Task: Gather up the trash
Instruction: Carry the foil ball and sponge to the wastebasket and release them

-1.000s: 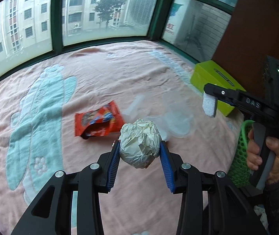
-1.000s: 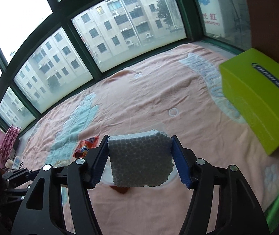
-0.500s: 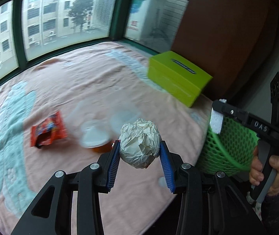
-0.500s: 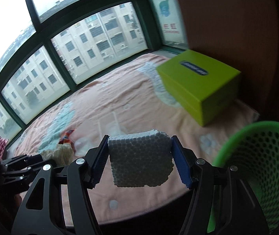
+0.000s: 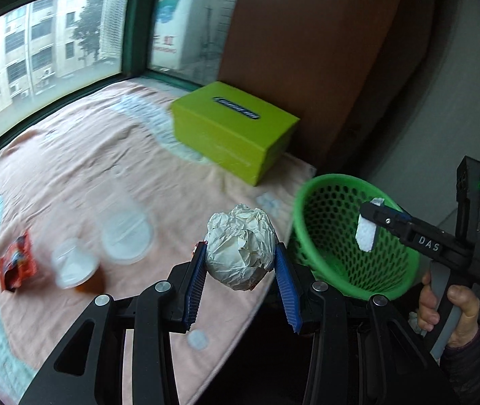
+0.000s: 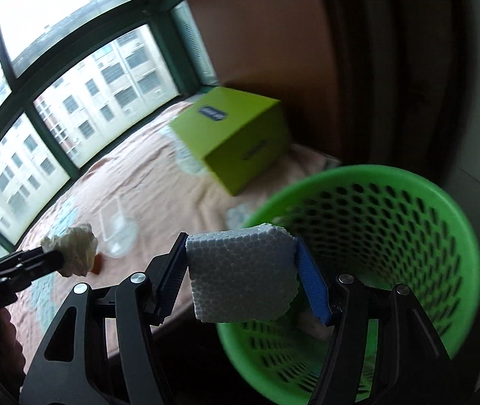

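My left gripper is shut on a crumpled white paper ball, held over the bed's edge just left of the green mesh basket. My right gripper is shut on a white foam block, which hangs over the near-left rim of the basket. In the left wrist view the right gripper with the foam block sits above the basket's opening, with a hand on its grip. In the right wrist view the paper ball shows at the far left.
On the pink blanket lie a red snack wrapper, a clear plastic cup and a clear lid. A lime-green box stands at the bed's far corner by a brown wall panel.
Both grippers have swung right from over the bed toward the green basket. The foam block now hangs over the basket's rim. Both grips are unchanged.
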### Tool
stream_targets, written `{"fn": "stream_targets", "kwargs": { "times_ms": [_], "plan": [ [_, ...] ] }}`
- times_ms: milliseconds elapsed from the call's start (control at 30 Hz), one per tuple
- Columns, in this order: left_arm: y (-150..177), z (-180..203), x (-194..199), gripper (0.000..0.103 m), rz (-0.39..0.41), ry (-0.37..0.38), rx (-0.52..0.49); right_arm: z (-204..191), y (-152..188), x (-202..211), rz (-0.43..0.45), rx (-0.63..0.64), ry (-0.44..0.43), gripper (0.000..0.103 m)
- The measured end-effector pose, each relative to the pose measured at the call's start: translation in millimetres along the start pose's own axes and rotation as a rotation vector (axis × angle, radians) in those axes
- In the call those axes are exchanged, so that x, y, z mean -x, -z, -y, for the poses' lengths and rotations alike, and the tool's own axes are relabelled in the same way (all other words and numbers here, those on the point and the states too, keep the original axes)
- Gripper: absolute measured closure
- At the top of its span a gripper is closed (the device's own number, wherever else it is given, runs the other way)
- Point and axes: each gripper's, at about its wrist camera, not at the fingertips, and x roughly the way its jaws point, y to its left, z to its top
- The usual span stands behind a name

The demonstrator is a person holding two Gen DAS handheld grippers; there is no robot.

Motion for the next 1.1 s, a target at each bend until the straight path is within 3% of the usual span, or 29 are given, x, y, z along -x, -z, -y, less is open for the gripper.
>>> {"fn": "stream_targets", "kwargs": {
  "times_ms": [600, 867, 1000, 1033, 1100],
  "plan": [
    [-23, 89, -57, 0.064, -0.077, 0.106, -0.123, 56, 13, 51, 0.091, -0.053, 0.106, 0.024],
    [-24, 129, -86, 0.062, -0.134, 0.147, -0.167, 75, 23, 74, 0.128, -0.060, 0.146, 0.023],
    [-22, 145, -95, 0.053, -0.155, 0.168, -0.183, 84, 26, 81, 0.139, -0.095, 0.144, 0.023],
    [-22, 147, -95, 0.041, -0.158, 0.169, -0.185, 86, 27, 82, 0.140, -0.102, 0.141, 0.023],
    [-21, 151, -95, 0.039, -0.150, 0.172, -0.190, 88, 29, 84, 0.141, -0.110, 0.142, 0.023]
  ]
}}
